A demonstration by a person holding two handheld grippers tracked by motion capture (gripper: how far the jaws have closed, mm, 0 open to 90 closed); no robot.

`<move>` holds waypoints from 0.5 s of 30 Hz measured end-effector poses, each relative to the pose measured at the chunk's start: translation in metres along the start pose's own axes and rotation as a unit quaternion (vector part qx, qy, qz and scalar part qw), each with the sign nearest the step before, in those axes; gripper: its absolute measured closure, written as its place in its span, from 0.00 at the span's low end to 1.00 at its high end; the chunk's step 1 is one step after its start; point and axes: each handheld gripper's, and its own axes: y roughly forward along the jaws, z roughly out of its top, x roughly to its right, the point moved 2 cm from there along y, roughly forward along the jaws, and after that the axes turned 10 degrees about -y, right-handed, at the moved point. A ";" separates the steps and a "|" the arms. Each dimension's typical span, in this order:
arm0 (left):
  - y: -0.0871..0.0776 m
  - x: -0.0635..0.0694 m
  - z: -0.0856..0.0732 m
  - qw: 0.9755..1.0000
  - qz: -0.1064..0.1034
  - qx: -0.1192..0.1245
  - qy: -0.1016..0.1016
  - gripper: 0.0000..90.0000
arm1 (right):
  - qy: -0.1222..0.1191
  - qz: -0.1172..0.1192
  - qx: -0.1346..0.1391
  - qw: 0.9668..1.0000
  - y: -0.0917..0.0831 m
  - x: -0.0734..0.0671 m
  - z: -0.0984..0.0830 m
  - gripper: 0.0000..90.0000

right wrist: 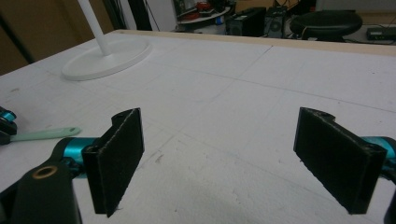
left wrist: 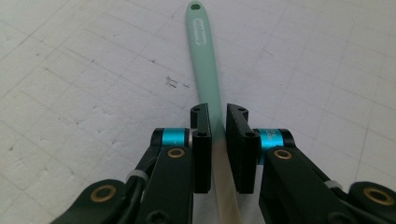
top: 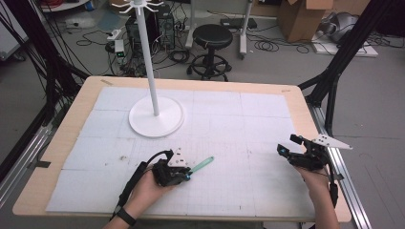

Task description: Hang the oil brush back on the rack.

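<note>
Over on the wooden desk (top: 305, 112) with its white gridded mat, the left tongs (top: 187, 174) sit near the front edge, pinching a slim mint-green plastic utensil handle (left wrist: 204, 60) that has a small hole at its tip. The handle lies low over the mat, pointing away and to the right. The right tongs (top: 286, 145) hover near the desk's right edge, spread wide with nothing between them. A white stand with a round flat base (top: 156, 117) rises farther back, left of centre.
</note>
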 end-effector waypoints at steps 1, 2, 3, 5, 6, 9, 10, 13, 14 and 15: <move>0.000 -0.001 0.000 1.000 -0.003 0.001 -0.003 0.90 | 0.001 0.000 0.000 1.000 0.000 0.000 0.000 0.17; 0.000 -0.002 0.000 1.000 -0.007 0.001 -0.004 0.91 | 0.000 0.000 0.000 1.000 0.000 0.000 0.000 0.17; 0.000 -0.002 0.000 1.000 -0.011 0.002 -0.004 0.91 | 0.000 0.000 0.000 1.000 0.000 0.000 0.000 0.17; 0.000 -0.003 0.000 1.000 -0.014 0.002 0.001 0.91 | 0.002 0.001 0.000 1.000 0.000 0.000 0.000 0.17; -0.001 -0.003 0.000 1.000 -0.015 0.003 -0.001 0.91 | 0.003 0.001 0.000 1.000 0.000 0.000 0.000 0.17; -0.002 -0.004 0.001 1.000 -0.020 0.009 0.000 0.91 | 0.003 0.000 0.000 1.000 0.000 0.001 0.000 0.17; -0.003 -0.005 0.001 1.000 -0.025 0.015 -0.004 0.91 | 0.004 0.000 0.000 1.000 0.000 0.001 0.000 0.17; -0.009 -0.008 0.003 0.999 -0.036 0.036 -0.010 0.91 | 0.003 0.000 0.001 1.000 0.000 0.001 0.000 0.17; -0.012 -0.009 0.004 0.998 -0.038 0.043 -0.012 0.91 | 0.004 0.000 0.001 1.000 0.000 0.001 0.000 0.17; -0.015 -0.011 0.004 0.998 -0.041 0.051 -0.015 0.91 | 0.004 0.000 0.001 1.000 -0.001 0.001 0.000 0.17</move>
